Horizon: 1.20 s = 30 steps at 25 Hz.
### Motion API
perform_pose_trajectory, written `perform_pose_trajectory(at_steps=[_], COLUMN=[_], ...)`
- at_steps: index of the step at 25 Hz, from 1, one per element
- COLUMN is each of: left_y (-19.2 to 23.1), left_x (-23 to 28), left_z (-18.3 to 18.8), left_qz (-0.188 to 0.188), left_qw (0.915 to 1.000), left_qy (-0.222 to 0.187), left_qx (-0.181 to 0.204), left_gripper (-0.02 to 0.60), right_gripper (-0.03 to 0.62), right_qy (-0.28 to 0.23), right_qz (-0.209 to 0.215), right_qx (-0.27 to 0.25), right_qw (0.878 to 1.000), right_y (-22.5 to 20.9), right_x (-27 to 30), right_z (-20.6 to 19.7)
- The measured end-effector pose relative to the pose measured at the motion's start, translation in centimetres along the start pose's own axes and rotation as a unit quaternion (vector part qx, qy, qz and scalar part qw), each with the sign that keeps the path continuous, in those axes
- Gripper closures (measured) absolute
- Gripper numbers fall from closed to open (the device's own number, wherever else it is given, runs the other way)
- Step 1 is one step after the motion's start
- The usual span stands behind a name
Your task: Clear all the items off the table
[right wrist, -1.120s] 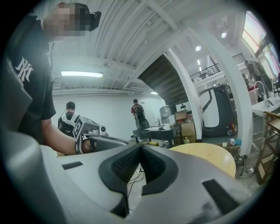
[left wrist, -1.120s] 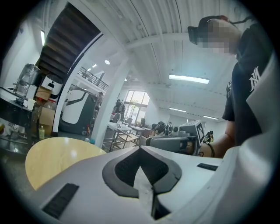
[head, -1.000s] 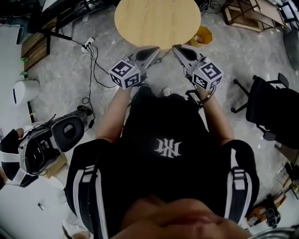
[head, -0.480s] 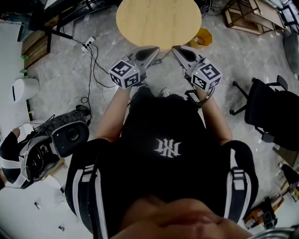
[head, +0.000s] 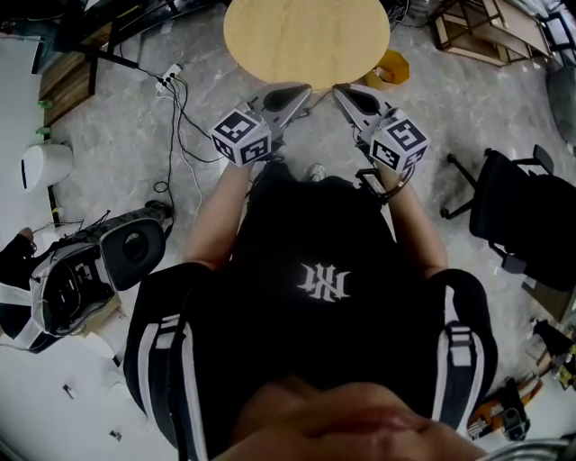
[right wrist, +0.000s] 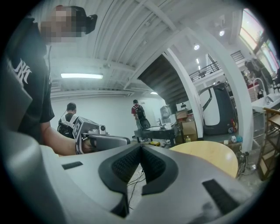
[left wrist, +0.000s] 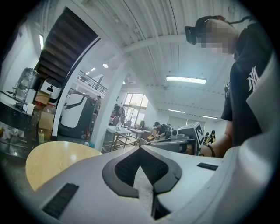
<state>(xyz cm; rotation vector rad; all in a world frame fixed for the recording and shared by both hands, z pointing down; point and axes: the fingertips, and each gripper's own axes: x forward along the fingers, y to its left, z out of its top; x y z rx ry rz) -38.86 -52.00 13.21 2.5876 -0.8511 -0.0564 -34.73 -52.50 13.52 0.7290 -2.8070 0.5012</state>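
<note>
The round light-wood table [head: 306, 40] stands bare at the top of the head view, with no items showing on its top. Both grippers hang side by side just short of its near edge, over the floor. My left gripper [head: 301, 91] is shut with nothing between its jaws, and my right gripper [head: 340, 92] is likewise shut and empty. In the left gripper view the jaws [left wrist: 141, 147] meet, and the table [left wrist: 52, 159] lies to the left. In the right gripper view the jaws [right wrist: 141, 147] also meet, and the table [right wrist: 210, 155] lies to the right.
A black office chair [head: 526, 216] stands at the right. Cables and a power strip [head: 169, 83] run over the grey floor at the left. A black and white gear bundle [head: 90, 270] lies lower left. Wooden frames [head: 486, 27] sit at top right, a yellow object [head: 393, 67] beside the table.
Both grippers stay shut in about the same place before the table. The gear bundle at the lower left has shifted a little in view.
</note>
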Motion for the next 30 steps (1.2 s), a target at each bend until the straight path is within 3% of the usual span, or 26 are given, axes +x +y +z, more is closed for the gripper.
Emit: perform_pose_trajectory(at_steps=[11, 17, 30], left_y=[-0.1, -2.9, 0.2], left_x=[-0.1, 2.9, -0.2], left_z=[-0.5, -1.2, 0.3], left_qz=[-0.004, 0.003, 0.009], left_qw=[0.9999, 0.9999, 0.9998], left_qy=[0.007, 0.013, 0.007], left_qx=[-0.008, -0.006, -0.017], left_gripper=[0.569, 0.569, 0.569], right_gripper=[0.592, 0.592, 0.592], right_qy=[0.009, 0.003, 0.011], right_qz=[0.016, 0.028, 0.022], right_qx=[-0.028, -0.022, -0.021], right_qw=[0.999, 0.999, 0.999], right_y=[0.9, -0.8, 0.6], right_x=[0.5, -3.3, 0.5], right_z=[-0.2, -0.6, 0.8])
